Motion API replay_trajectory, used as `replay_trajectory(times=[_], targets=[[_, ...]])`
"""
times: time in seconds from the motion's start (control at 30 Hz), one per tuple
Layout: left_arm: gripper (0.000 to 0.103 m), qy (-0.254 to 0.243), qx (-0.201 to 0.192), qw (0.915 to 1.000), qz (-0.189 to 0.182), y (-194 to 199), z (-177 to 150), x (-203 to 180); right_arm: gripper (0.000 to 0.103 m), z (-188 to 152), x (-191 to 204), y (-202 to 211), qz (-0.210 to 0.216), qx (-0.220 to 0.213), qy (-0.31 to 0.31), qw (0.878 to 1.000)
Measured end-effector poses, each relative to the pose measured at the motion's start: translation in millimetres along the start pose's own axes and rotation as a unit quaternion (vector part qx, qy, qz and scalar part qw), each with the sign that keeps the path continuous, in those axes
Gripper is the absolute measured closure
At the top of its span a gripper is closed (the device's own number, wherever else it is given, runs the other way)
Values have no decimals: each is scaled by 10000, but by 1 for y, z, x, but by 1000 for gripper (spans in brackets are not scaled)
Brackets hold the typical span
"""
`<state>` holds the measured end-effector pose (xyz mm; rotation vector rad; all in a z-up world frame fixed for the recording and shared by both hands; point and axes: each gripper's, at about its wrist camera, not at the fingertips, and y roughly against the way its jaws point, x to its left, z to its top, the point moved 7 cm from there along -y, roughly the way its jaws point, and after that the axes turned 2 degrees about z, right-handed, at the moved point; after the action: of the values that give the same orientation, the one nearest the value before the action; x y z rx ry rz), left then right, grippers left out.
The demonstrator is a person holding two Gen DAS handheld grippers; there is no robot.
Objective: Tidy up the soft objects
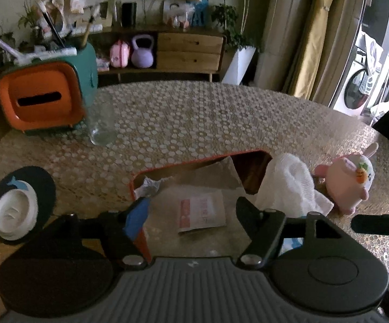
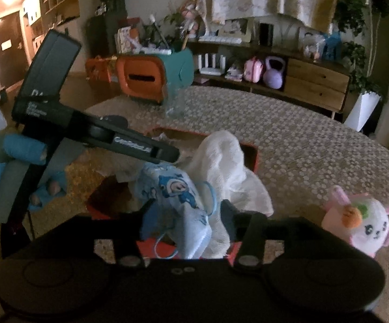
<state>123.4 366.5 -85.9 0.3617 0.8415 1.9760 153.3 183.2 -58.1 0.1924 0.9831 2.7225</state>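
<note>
A red-rimmed box (image 1: 138, 177) sits on the tabletop (image 1: 194, 113), which is covered in a pale floral pattern. Over its right wall hangs a white cloth (image 1: 288, 185), partly inside and partly spilling onto the tabletop. In the right wrist view a light blue printed cloth (image 2: 172, 191) with cartoon figures lies bunched on the near side of the box, touching the white cloth. Inside the box lie brown paper (image 1: 216, 175), a crumpled clear wrapper (image 1: 148, 185) and a white packet with a pink label (image 1: 202, 211).

Just beside the white cloth, outside the box to the right, a pink and white plush rabbit (image 1: 347, 180) with a carrot on its head lies on the tabletop.

The left gripper (image 1: 191, 210) hovers over the box with its jaws wide apart and nothing between them; one finger carries blue tape. The right gripper (image 2: 186, 212) stands partly open around the blue cloth, which sits between the fingers; the pads do not appear to press on it. A blue-gloved hand (image 2: 19, 150) holds the left gripper's handle in the right wrist view.

Farther off on the tabletop stand a clear glass (image 1: 101, 123) and an orange and teal tissue holder (image 1: 46, 97); a dark coaster with a white dish (image 1: 19, 204) lies to the left
</note>
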Motion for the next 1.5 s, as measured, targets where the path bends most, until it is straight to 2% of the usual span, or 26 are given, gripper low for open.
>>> replay_trajectory(times=[0.2, 0.37, 0.6, 0.73, 0.9, 1.07, 1.2, 1.33, 1.5], targets=[[30, -54, -221, 9997, -91, 32, 0, -6, 41, 0, -3, 33, 30, -267, -303, 9992], [30, -179, -440, 9986, -223, 64, -5, -22, 39, -1, 1, 61, -37, -484, -372, 9981], [28, -412, -678, 9963, -340, 103, -18, -49, 29, -5, 8, 99, -187, -858, -372, 9954], [22, -477, -832, 9944, -442, 126, -30, -65, 24, -10, 8, 121, -304, -1035, -393, 9934], [22, -622, -986, 9918, -531, 149, -45, -86, 18, -24, 5, 150, -494, -1333, -473, 9887], [17, -679, -1058, 9897, -679, 166, -58, -106, 12, -39, 4, 173, -646, -1548, -544, 9843], [14, -761, -1082, 9882, -767, 175, -66, -121, 8, -51, 7, 184, -753, -1648, -504, 9822], [5, -822, -1111, 9859, -943, 183, -73, -135, 2, -59, 3, 193, -816, -1751, -634, 9791], [3, -962, -1248, 9827, -971, 192, -79, -150, 0, -66, -9, 206, -974, -1896, -832, 9735]])
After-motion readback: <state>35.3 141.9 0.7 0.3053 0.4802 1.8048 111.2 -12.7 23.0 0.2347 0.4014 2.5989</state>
